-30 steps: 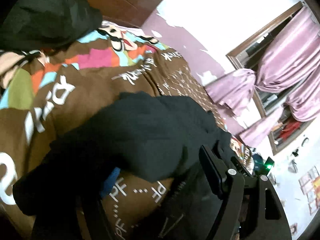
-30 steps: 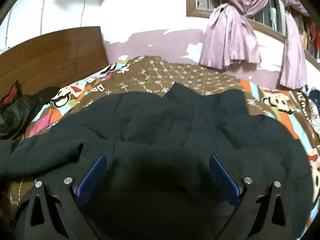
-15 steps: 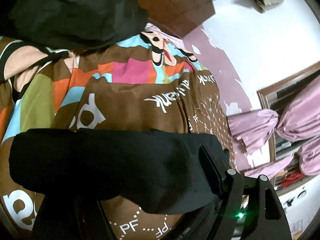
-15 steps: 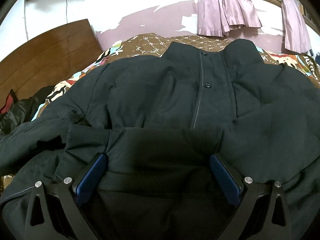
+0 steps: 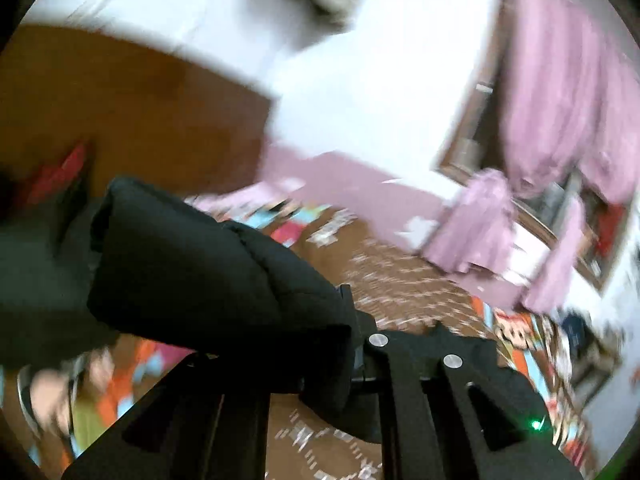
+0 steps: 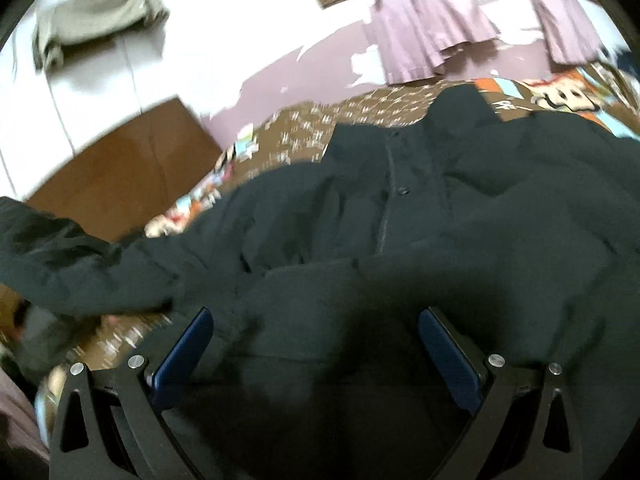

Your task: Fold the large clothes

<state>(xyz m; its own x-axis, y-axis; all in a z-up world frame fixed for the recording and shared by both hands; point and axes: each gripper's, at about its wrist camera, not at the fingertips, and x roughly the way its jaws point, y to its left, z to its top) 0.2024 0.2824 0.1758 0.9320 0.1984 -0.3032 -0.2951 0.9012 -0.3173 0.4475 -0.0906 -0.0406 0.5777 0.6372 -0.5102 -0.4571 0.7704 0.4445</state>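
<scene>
Closing on a padded cuff, the left tool [image 5: 320, 364] has the end of the black jacket's sleeve [image 5: 208, 268] between its jaws, the fabric bunched over the fingers and lifted clear of the bed [image 5: 404, 280]. That sleeve runs from the tool up and to the left in the left wrist view, its long axis slanting toward the wooden headboard [image 5: 132, 116]. From the right wrist view the same sleeve trails off the left side of the jacket [image 6: 420, 216], so the left hand is the nearer one for carrying it across the body. The right tool [image 6: 314, 356] stands spread wide, blue pads [image 6: 186, 354] apart, with the jacket's lower hem lying between them; whether they touch the cloth I cannot tell. The jacket lies front up, collar toward the far wall, on a brown patterned bedspread. Beyond it hang pink curtains [image 6: 424, 28] at a window, against a white and mauve wall.
</scene>
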